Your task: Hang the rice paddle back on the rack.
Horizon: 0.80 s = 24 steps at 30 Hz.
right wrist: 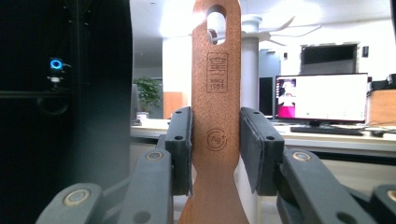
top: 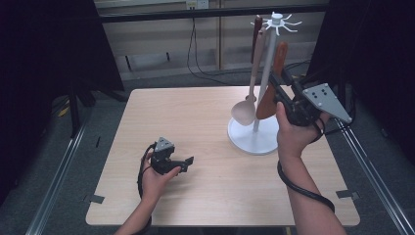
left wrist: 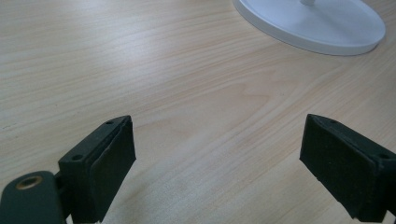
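The right gripper [right wrist: 215, 149] clamps the handle of a brown spatula [right wrist: 216, 93] just below its hanging hole, close beside the white rack post [top: 264, 73]. If the hole misses a hook, the spatula may slip, or knock the pale spoon [top: 246, 108] beyond it. The left gripper [left wrist: 219, 154] rests spread wide and empty over the desk [left wrist: 163, 70].
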Available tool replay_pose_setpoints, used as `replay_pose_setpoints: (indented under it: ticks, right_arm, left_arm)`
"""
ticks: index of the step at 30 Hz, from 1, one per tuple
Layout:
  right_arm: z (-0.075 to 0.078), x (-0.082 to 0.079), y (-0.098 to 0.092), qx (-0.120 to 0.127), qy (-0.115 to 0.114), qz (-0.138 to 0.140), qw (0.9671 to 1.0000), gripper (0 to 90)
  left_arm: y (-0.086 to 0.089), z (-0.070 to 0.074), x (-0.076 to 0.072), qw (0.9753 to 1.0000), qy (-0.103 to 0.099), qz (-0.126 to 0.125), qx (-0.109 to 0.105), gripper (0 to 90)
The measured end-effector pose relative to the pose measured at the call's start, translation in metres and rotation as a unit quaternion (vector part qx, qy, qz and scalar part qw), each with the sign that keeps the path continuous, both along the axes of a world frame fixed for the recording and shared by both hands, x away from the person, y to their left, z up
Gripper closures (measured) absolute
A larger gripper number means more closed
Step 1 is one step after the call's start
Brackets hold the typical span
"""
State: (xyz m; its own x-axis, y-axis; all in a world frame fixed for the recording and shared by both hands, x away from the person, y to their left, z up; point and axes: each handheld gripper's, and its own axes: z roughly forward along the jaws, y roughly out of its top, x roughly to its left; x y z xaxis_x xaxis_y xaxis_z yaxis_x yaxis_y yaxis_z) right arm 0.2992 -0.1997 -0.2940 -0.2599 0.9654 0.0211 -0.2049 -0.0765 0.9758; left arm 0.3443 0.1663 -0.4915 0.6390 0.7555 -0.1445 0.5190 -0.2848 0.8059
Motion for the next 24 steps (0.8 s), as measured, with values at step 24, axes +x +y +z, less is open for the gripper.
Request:
replay_pose_setpoints:
  ticks: [24]
  right_arm:
    - [0.013,0.038,0.003,-0.034,0.021,-0.051,0.9979,66.3]
  left_arm:
    - [0.000,-0.003,0.003,1.0000,0.007,-0.001,0.000,10.3]
